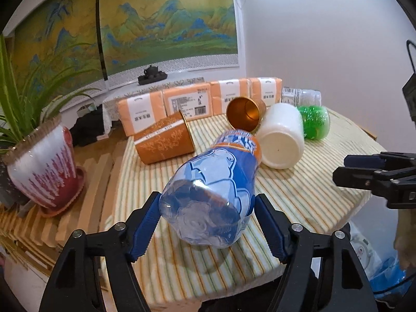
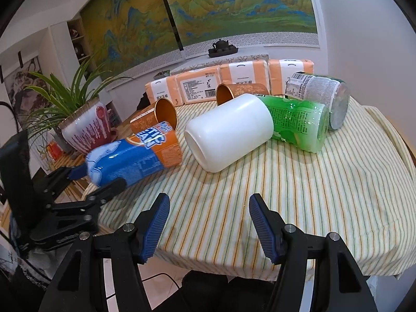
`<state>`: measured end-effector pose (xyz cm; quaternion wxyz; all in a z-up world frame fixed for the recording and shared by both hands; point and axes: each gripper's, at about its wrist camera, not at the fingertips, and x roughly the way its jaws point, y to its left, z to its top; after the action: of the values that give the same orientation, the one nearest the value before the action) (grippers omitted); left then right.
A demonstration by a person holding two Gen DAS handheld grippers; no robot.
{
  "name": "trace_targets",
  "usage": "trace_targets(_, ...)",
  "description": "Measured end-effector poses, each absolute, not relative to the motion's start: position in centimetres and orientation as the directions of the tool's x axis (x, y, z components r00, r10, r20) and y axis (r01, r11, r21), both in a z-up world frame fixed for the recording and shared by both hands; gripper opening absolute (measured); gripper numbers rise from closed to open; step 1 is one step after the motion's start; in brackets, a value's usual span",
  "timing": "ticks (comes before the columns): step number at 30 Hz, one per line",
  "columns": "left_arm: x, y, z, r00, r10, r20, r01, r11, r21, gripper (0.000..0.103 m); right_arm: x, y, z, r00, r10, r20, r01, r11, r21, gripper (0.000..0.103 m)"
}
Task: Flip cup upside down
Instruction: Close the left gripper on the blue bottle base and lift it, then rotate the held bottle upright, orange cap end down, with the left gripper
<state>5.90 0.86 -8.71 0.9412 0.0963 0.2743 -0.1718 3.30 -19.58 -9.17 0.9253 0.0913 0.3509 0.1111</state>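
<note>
My left gripper (image 1: 208, 208) is shut on the base end of a blue and orange plastic bottle-cup (image 1: 213, 192), which it holds tilted above the striped tablecloth (image 1: 299, 197); it also shows in the right wrist view (image 2: 132, 156). Two orange cups lie on their sides: one at left (image 1: 163, 143), one further back (image 1: 245, 114). A white cup (image 1: 282, 137) lies on its side beside them. My right gripper (image 2: 208, 221) is open and empty over the table's near edge, in front of the white cup (image 2: 228, 132).
A green plastic cup (image 2: 299, 124) and a clear labelled cup (image 2: 322, 96) lie on their sides at the right. Orange tissue packs (image 2: 228, 83) line the table's back edge. A potted plant (image 1: 44, 171) stands on a slatted surface at left.
</note>
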Motion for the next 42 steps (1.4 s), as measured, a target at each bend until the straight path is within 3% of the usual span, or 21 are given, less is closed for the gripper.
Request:
trace_targets(21,3.9,-0.1,-5.8,0.820,-0.284,-0.498,0.401,0.905,0.144,0.075,2.5,-20.0,-8.5,0.743,0.273,-0.611,-0.143,0.957,0.254,0.060)
trace_targets(42,8.2,-2.5,-4.3,0.819,-0.312,-0.482,0.428,0.891,0.150,0.075,2.8,-20.6,-8.6,0.745,0.260,-0.614,-0.126,0.959,0.254,0.060)
